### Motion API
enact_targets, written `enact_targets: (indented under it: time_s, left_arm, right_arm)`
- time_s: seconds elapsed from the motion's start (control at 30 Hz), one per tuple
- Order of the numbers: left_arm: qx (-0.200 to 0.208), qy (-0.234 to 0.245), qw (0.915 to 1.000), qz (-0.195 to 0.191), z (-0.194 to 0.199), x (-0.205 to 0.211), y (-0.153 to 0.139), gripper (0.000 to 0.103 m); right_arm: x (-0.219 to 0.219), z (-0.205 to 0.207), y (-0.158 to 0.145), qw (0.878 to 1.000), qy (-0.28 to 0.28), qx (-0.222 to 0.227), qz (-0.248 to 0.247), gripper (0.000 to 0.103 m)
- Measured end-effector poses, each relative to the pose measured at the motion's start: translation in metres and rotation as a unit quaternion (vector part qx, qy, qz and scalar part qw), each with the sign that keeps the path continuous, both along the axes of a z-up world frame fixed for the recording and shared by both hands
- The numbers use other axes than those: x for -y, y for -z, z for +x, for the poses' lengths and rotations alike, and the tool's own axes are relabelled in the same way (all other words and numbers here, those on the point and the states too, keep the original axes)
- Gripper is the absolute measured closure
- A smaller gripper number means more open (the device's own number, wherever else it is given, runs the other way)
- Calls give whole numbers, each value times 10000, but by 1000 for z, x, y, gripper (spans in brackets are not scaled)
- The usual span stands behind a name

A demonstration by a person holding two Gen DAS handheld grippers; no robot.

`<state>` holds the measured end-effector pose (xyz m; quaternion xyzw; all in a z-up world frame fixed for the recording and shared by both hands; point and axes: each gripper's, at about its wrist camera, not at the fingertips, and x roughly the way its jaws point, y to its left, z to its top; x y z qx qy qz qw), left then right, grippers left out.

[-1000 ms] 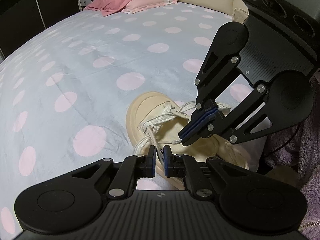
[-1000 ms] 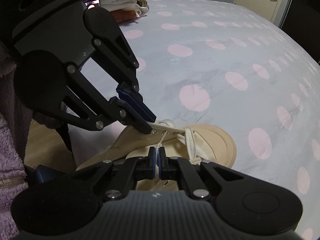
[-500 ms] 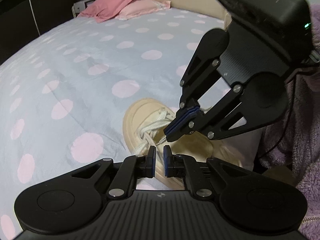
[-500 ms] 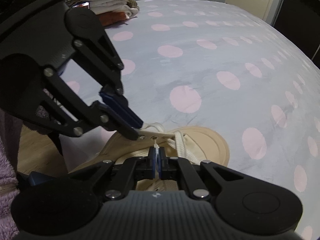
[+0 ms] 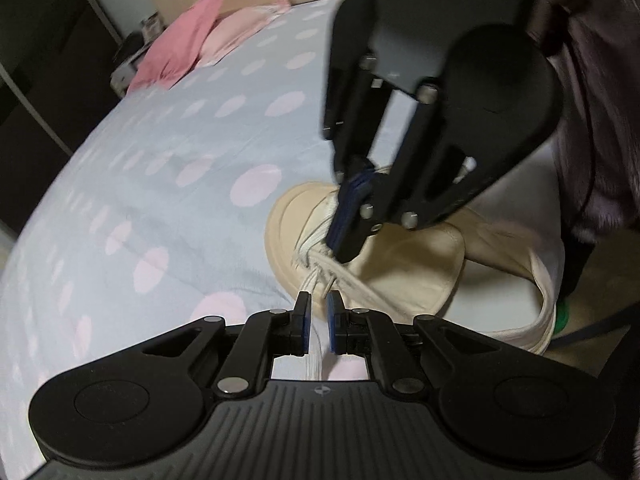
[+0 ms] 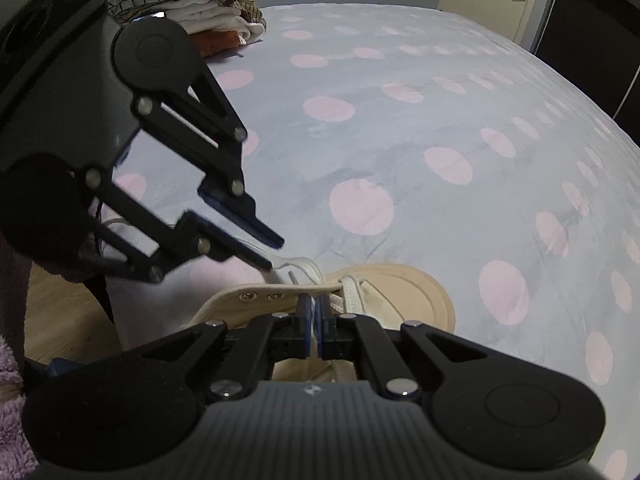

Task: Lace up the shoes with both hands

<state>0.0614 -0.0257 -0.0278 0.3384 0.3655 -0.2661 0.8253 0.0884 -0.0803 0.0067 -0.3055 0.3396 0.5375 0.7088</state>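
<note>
A beige canvas shoe (image 5: 400,276) (image 6: 400,280) lies on the bed's near edge, its toe pointing away from me. White flat shoelace (image 5: 316,276) (image 6: 352,292) crosses its lower eyelets. My left gripper (image 5: 318,300) stands nearly closed, and lace strands run straight from the lacing into the narrow gap and fill it. In the right wrist view the left gripper (image 6: 275,255) tips sit at a lace loop beside the eyelet row. My right gripper (image 6: 316,306) is shut at the eyelet row with a pale sliver of lace between its pads. Its tips (image 5: 340,250) press down into the lacing.
The grey bedspread (image 5: 160,160) with pink dots spreads far beyond the shoe. Pink pillows (image 5: 180,48) lie at the headboard. Folded clothes (image 6: 192,12) are piled at the far left in the right wrist view. A purple fleece sleeve (image 5: 600,120) and wooden floor (image 6: 60,320) border the bed's edge.
The left gripper has rolled and dropped, so its tips have left the eyelet row and now sit lower at the lace loop. The right gripper stays shut at the eyelets.
</note>
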Motion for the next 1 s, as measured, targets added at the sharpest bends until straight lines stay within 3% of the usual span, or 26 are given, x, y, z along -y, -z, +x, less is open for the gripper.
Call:
enact_targets:
  time_s: [0.1, 0.33, 1.0]
  left_arm:
    - [234, 258, 9985, 421, -3, 10, 9, 95]
    - [406, 522, 9950, 755, -1, 19, 25, 95]
    - [274, 358, 9960, 766, 1, 23, 22, 102]
  right_arm:
    - [-1, -2, -1, 10000, -3, 12, 12, 100]
    - [-2, -2, -1, 10000, 6, 0, 31, 100]
    - [0, -6, -3, 9999, 48, 60, 145, 98]
